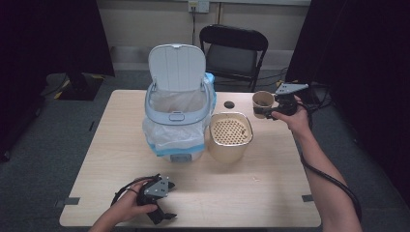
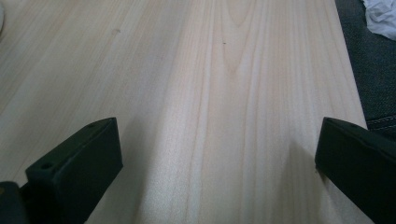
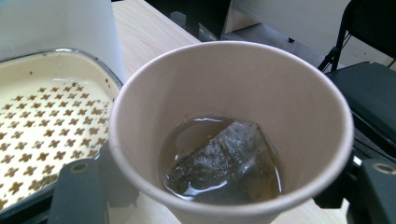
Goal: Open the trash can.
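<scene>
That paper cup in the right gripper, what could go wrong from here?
1. The paper cup holds liquid and a tea bag; tilting it short of the strainer container could spill onto the table.
2. The right gripper squeezes thin paper walls; a firmer grip might crush the cup.
3. Pouring fast, the tea bag may drop and splash.

**Clearance check: tabletop passages and obstructions**

The near half of the tabletop [image 1: 232,193] lies bare from edge to edge, giving open passage in front of the left hand-held gripper [image 1: 162,215]. Mid-table, the white bin [image 1: 176,125], with its raised lid [image 1: 176,67], stands just beside the cream strainer box [image 1: 230,136]; no passable gap shows between them. A small dark disc [image 1: 228,104] lies behind the box. The right hand-held gripper [image 1: 270,110], clamped on a paper cup [image 1: 262,102], is at the far right corner. A bare strip runs along the left edge.
</scene>
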### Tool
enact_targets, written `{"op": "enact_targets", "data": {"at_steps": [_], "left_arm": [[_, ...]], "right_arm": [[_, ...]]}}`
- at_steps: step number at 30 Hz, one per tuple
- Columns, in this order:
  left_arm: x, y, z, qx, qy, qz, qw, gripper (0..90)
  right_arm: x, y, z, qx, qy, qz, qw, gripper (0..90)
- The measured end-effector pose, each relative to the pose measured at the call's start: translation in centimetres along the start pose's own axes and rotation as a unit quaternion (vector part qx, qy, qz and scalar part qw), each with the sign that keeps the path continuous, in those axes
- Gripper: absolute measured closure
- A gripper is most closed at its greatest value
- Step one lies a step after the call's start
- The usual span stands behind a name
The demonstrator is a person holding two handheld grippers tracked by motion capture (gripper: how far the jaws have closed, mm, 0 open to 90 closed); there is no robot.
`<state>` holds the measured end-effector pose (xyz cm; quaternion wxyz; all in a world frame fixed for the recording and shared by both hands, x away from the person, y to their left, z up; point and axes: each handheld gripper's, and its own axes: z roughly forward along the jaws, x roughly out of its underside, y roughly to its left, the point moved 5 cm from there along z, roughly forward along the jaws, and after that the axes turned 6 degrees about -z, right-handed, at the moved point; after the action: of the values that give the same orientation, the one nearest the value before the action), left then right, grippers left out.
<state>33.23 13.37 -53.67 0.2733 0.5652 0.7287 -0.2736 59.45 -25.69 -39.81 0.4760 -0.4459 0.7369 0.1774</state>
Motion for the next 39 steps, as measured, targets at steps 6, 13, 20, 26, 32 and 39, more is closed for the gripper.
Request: {"op": "enact_targets", "data": {"at_steps": [6,13,20,26,32,39], "left_arm": [[0.0,0.1,-0.1,0.0,0.008,0.01,0.9999,0.0],[0.0,0.0,0.0,0.001,0.002,-0.002,1.0,0.0],[0.0,0.0,-0.1,0.0,0.003,0.001,1.0,0.0],[0.0,0.0,0.0,0.001,0.002,-0.002,1.0,0.0],[0.0,0.1,-0.1,0.0,0.008,0.009,0.9999,0.0],[0.0,0.1,-0.1,0.0,0.007,0.008,0.9999,0.0]], "right_arm": [[-1.2,-0.3,0.3,0.009,-0.01,-0.01,0.9999,27.2],[-2.3,0.0,0.6,0.026,-0.009,-0.036,0.999,27.2],[-3.2,0.4,1.0,0.046,-0.011,-0.067,0.9966,27.5],[-3.8,0.6,1.7,0.061,-0.004,-0.101,0.993,27.6],[-4.3,1.2,1.9,0.08,0.005,-0.152,0.9851,27.8],[-4.7,2.6,1.5,0.129,0.062,-0.282,0.9487,27.9]]}}
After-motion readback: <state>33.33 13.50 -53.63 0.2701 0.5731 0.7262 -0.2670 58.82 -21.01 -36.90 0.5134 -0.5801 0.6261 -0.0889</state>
